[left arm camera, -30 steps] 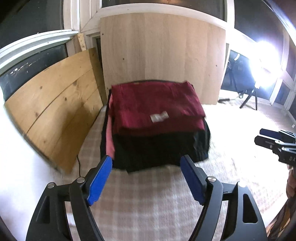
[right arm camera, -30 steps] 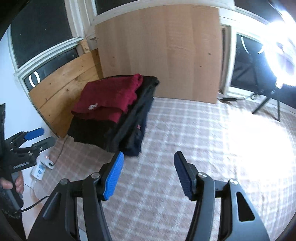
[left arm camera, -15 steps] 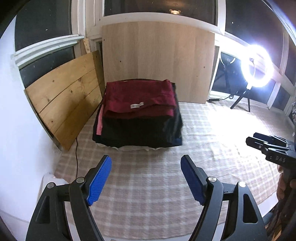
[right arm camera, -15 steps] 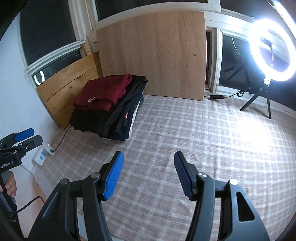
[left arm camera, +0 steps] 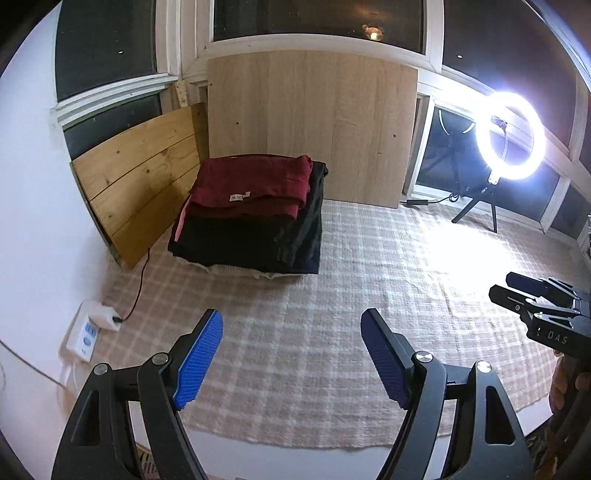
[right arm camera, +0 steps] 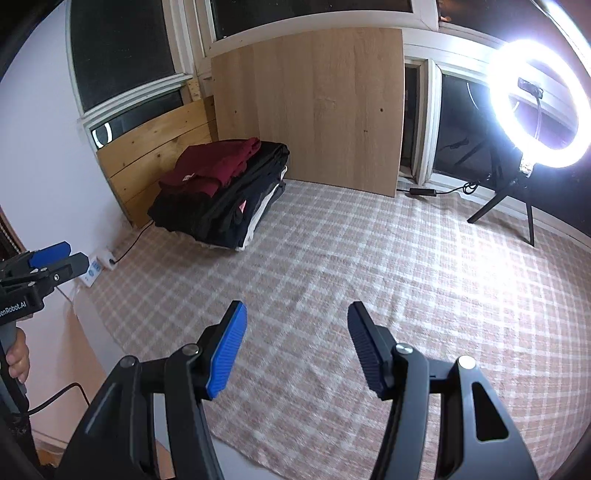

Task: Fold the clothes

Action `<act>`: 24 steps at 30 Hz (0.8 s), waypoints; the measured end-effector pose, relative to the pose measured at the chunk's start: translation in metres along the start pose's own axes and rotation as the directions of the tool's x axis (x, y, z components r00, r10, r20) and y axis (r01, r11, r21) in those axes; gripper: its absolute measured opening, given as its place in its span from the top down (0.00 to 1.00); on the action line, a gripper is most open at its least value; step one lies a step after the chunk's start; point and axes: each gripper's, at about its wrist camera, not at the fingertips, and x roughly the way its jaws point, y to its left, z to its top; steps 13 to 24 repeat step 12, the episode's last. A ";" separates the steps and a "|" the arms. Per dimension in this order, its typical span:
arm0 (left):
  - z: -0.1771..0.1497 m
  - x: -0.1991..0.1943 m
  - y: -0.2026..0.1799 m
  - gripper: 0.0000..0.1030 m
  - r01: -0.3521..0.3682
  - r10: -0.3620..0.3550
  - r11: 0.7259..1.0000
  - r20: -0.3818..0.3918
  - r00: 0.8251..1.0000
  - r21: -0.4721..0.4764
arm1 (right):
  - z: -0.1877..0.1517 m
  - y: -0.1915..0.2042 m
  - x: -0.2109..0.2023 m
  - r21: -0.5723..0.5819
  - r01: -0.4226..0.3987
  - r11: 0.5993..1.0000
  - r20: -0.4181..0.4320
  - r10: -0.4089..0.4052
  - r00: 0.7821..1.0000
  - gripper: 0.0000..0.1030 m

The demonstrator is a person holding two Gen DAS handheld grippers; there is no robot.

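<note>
Both my left gripper (left arm camera: pixel 291 354) and right gripper (right arm camera: pixel 295 347) hang with fingers apart and empty over the checked blanket (left arm camera: pixel 351 332), folded clothes stack (left arm camera: pixel 251 218) sitting at its far left corner, so I reckon next is fetching another garment.

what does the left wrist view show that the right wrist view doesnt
Only the left wrist view shows the right gripper from the side and a ceiling lamp reflected in the upper window.

Only the right wrist view shows the left gripper from the side, the hand holding it, and the stack's layered side edge with white cloth.

Both show the stack of folded clothes with the red garment on top, the checked rug, the ring light, wooden boards and the wall socket.
</note>
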 end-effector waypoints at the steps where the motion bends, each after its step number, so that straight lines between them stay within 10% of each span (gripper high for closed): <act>1: -0.002 -0.002 -0.004 0.27 -0.004 0.004 1.000 0.001 1.000 -0.004 | -0.002 -0.004 -0.002 0.000 -0.003 1.000 -0.001 0.003 1.000 0.45; 24: -0.011 -0.024 -0.035 0.26 -0.083 0.083 0.996 0.040 0.996 -0.019 | -0.014 -0.034 -0.016 -0.001 -0.013 1.000 0.002 0.013 1.000 0.45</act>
